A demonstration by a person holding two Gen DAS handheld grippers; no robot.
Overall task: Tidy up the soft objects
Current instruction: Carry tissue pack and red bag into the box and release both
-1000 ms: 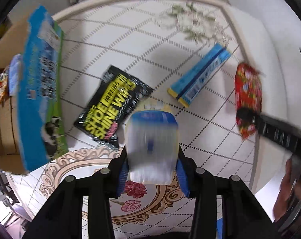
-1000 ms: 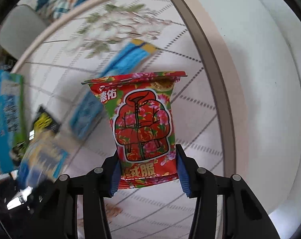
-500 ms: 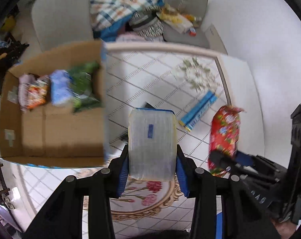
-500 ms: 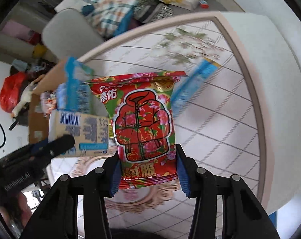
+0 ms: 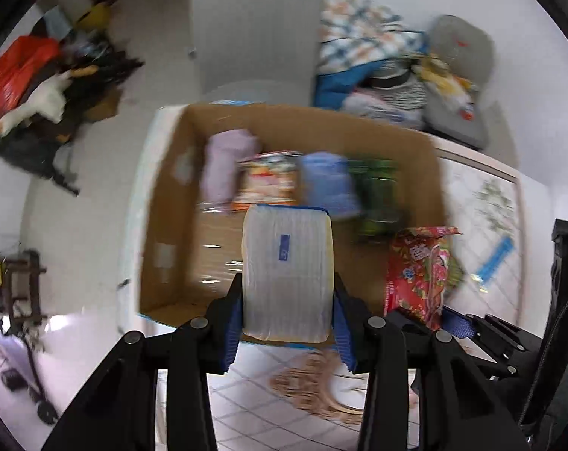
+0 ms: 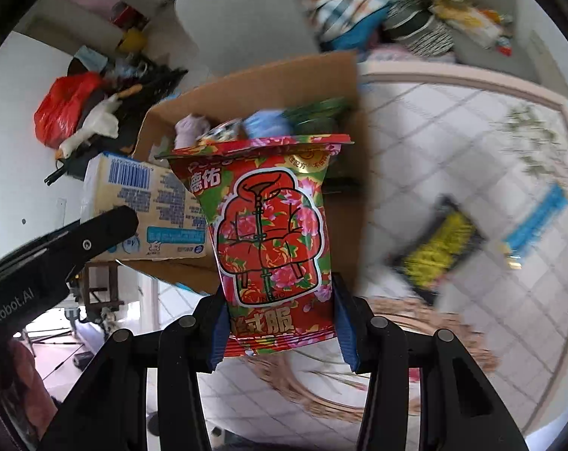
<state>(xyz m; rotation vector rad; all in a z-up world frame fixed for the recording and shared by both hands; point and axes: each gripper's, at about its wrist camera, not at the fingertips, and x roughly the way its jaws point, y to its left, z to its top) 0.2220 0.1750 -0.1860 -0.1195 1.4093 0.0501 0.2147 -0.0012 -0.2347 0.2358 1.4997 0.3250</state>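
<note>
My left gripper (image 5: 287, 334) is shut on a white tissue pack (image 5: 287, 270) with a blue edge, held over the near wall of the open cardboard box (image 5: 171, 203). The pack also shows in the right wrist view (image 6: 148, 210). My right gripper (image 6: 280, 334) is shut on a red floral packet (image 6: 269, 233), held just right of the left one, near the box's right side; it shows in the left wrist view (image 5: 419, 270). Inside the box lie a purple roll (image 5: 227, 165), a snack bag (image 5: 269, 184), a blue pack (image 5: 329, 184) and a green pack (image 5: 378, 188).
On the tiled tablecloth (image 6: 453, 143) lie a black and yellow wipes pouch (image 6: 440, 248) and a blue strip pack (image 6: 536, 221). Grey chairs (image 5: 254, 26) with clothes (image 5: 363, 49) stand behind the table. Clutter and a red bag (image 5: 13, 71) lie on the floor at left.
Both grippers have swung left and up from the table toward the cardboard box, each still holding its pack. The box now fills the middle of both views.
</note>
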